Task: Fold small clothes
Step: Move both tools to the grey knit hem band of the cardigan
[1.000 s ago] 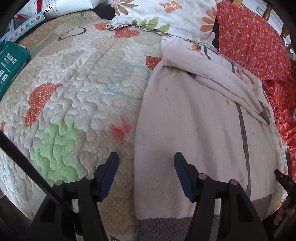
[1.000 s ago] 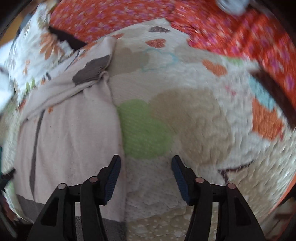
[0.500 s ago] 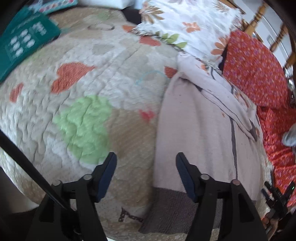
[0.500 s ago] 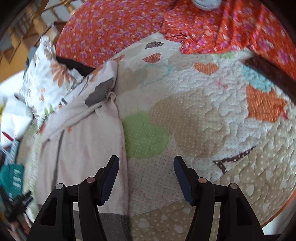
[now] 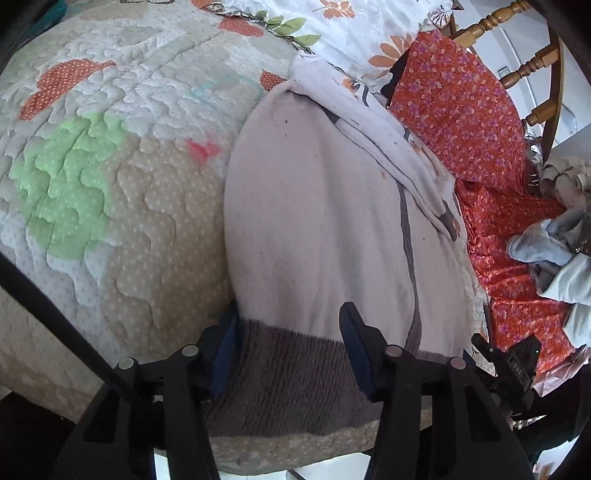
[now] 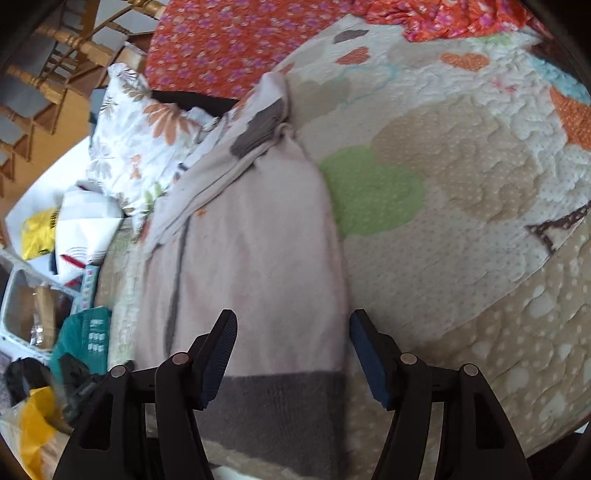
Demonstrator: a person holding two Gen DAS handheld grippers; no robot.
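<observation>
A pale pink garment (image 5: 317, 221) with a grey ribbed hem (image 5: 288, 384) lies flat on the quilted bedcover (image 5: 110, 184); a folded sleeve lies across its far end. My left gripper (image 5: 288, 339) is down at the hem's left corner. Its jaws are closing, with the hem cloth lying between the fingers, and the pads do not visibly press on it. In the right wrist view the same garment (image 6: 258, 258) runs away from me. My right gripper (image 6: 291, 350) stands open astride the hem's (image 6: 277, 413) right corner, one finger over the cloth and one over the quilt.
A floral pillow (image 5: 351, 33) and an orange flowered cloth (image 5: 461, 110) lie beyond the garment. A heap of pale blue clothes (image 5: 554, 258) sits at the right. A wooden chair (image 5: 524, 70) stands behind. A teal pack (image 6: 88, 332) and yellow bags (image 6: 37, 229) lie left. The quilt's edge is just below both grippers.
Both grippers have come down and in to the garment's near hem. The left one went from beside the edge to astride the left corner, jaws narrower. The right one shifted onto the right corner.
</observation>
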